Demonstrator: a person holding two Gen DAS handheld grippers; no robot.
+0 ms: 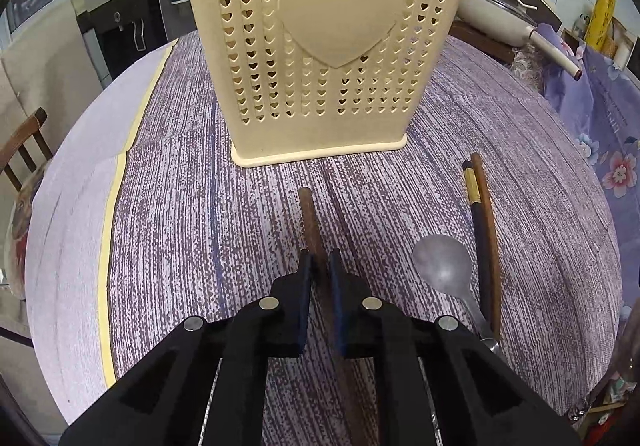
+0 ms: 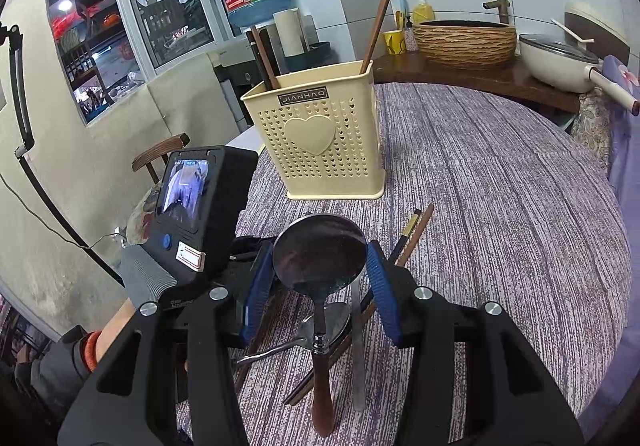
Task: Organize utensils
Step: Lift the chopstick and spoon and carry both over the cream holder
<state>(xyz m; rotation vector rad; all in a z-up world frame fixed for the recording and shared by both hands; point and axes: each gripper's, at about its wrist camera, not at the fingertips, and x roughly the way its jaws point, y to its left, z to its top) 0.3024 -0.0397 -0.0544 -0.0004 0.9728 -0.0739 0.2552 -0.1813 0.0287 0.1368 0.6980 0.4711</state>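
Right wrist alone shows the right tool (image 2: pixel 320 278) clamping a spoon (image 2: pixel 320 250); left tool (image 1: pixel 320 266) grips a chopstick (image 1: pixel 310 221).

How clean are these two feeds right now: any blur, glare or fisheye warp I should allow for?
Left wrist view: sharp centre, the cream perforated plastic utensil basket bulges and its logo reads mirrored, the round table's edge curves strongly. Right wrist view: crisp, dark vignette corners, soft reflections on the dark metal spoon bowl between the right tongs.
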